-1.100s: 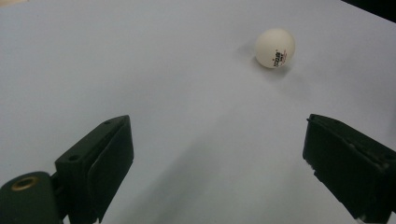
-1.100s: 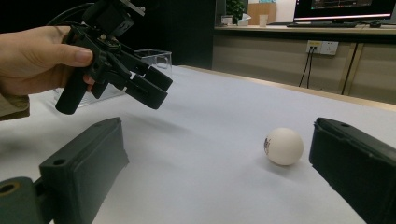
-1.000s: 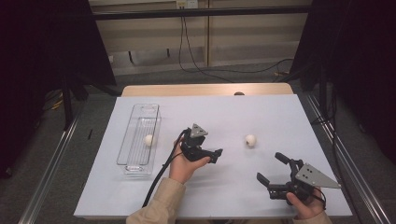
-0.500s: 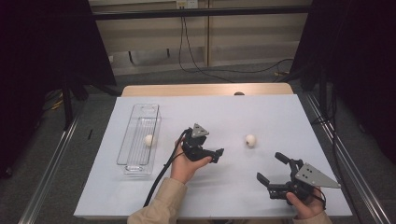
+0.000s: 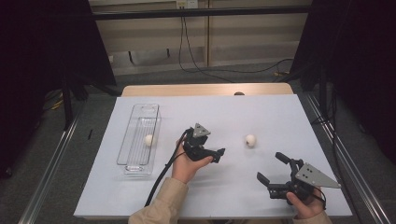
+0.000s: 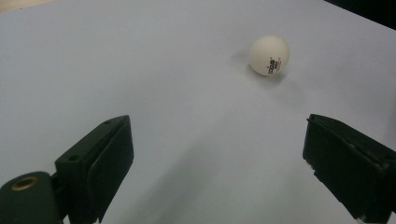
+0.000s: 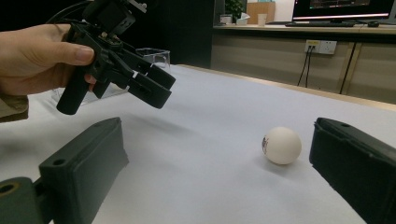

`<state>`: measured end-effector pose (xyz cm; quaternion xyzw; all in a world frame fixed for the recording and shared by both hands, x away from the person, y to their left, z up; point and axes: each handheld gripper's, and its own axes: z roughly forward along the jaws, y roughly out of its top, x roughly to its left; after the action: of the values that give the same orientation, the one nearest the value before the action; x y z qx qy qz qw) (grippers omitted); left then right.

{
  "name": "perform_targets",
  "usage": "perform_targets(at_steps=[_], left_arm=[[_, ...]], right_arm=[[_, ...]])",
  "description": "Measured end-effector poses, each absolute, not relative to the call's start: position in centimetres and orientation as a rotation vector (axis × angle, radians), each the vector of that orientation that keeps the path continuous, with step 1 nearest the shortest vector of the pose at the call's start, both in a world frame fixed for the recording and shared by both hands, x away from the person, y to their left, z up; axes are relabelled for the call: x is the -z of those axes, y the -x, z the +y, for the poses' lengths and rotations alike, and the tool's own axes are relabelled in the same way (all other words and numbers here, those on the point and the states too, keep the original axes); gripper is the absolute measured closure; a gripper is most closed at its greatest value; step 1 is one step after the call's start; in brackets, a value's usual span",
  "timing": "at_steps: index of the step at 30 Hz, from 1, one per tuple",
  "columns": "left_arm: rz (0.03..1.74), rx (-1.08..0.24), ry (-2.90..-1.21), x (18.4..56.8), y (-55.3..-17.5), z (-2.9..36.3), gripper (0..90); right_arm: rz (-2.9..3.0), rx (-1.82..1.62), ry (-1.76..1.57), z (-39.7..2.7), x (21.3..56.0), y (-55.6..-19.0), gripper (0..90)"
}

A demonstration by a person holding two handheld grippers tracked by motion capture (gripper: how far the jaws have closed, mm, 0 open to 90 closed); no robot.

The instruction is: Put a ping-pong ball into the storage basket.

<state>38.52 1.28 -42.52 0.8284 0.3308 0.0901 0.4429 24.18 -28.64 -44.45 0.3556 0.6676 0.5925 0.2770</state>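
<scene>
Currently | left tool [image 5: 219, 155] spread, empty, short of ball [image 5: 251, 140] | right tool [image 5: 272, 167] spread, empty, near ball | risk: jaw nudge rolls ball across worktop [image 5: 280, 116]

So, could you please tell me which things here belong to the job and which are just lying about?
In the job: loose ping-pong ball, clear tray with a ball inside, left gripper, right gripper, both open.

Lying about: wall cables, wooden strip.
</scene>
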Motion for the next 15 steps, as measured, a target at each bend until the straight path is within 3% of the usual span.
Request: perform_targets(at_steps=[15], left_arm=[[0.809,-0.222,-2.056,42.68,-38.37,0.8,8.7]], right_arm=[[1.789,-1.585,-0.958,-28.67,44.46,-24.28,1.7]])
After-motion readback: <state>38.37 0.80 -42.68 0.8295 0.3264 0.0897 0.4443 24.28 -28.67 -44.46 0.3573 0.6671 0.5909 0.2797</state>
